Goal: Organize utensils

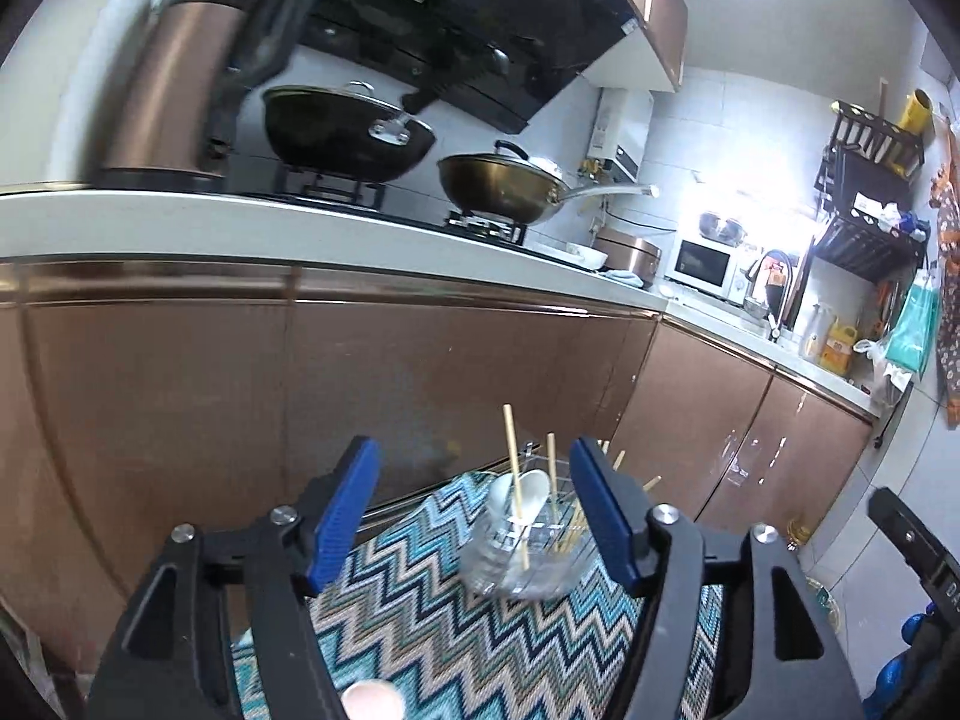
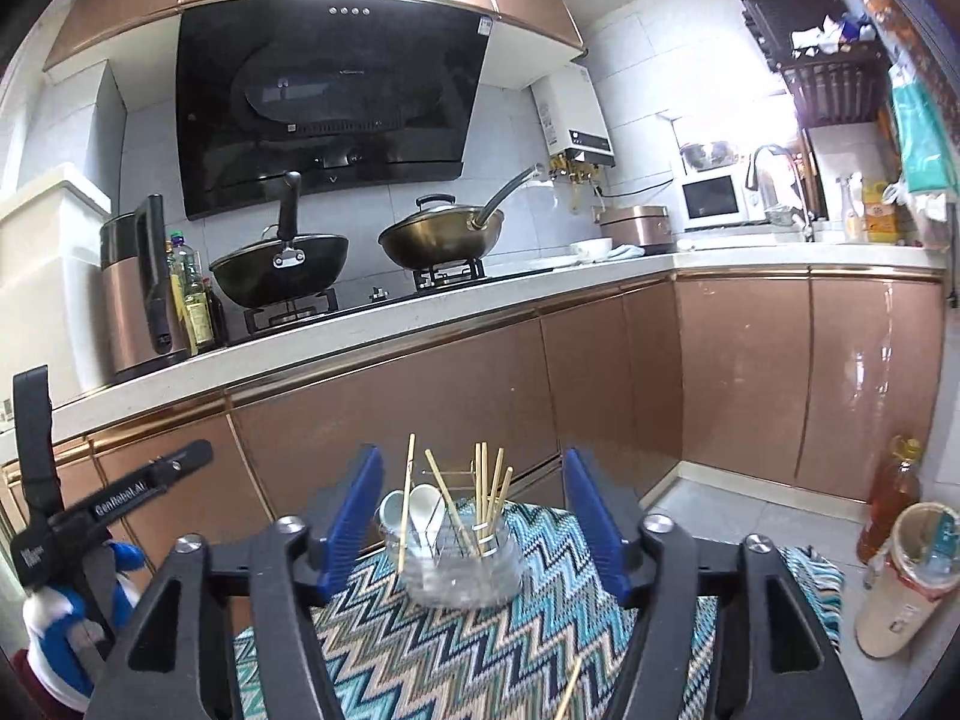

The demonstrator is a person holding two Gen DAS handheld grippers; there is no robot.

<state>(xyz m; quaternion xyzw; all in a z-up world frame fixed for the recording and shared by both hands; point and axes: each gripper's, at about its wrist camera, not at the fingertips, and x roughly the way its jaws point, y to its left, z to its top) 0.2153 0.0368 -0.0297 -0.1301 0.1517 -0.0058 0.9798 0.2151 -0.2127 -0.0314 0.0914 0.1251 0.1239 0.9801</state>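
The left black two-finger gripper with blue ribbed pads (image 1: 475, 516) stands with its jaws spread wide, nothing between them. The right black two-finger gripper with blue ribbed pads (image 2: 474, 519) is likewise spread wide and empty. Both are level and point forward, side by side.

**Materials & finishes**

Clear glass jar (image 2: 459, 570) w/ ribbed, shiny wall; thin wire rack (image 2: 462, 516) inside looks like bright metal. Chopsticks (image 2: 483, 489) pale wood or bamboo, matt. Spoons (image 2: 420, 513) white, glossy, ceramic-looking. Zigzag cloth (image 2: 480, 648) woven, coarse, matt. Right gripper (image 2: 474, 516) & left gripper (image 1: 474, 510): matt black plastic bodies, ribbed blue pads, steel screw heads. Cabinet doors (image 2: 744, 372) copper-toned, high gloss. Countertop (image 2: 336, 333) smooth white. Range hood (image 2: 324, 102) black glass, mirror-like. Wok (image 2: 438, 243) brushed brass-coloured metal.
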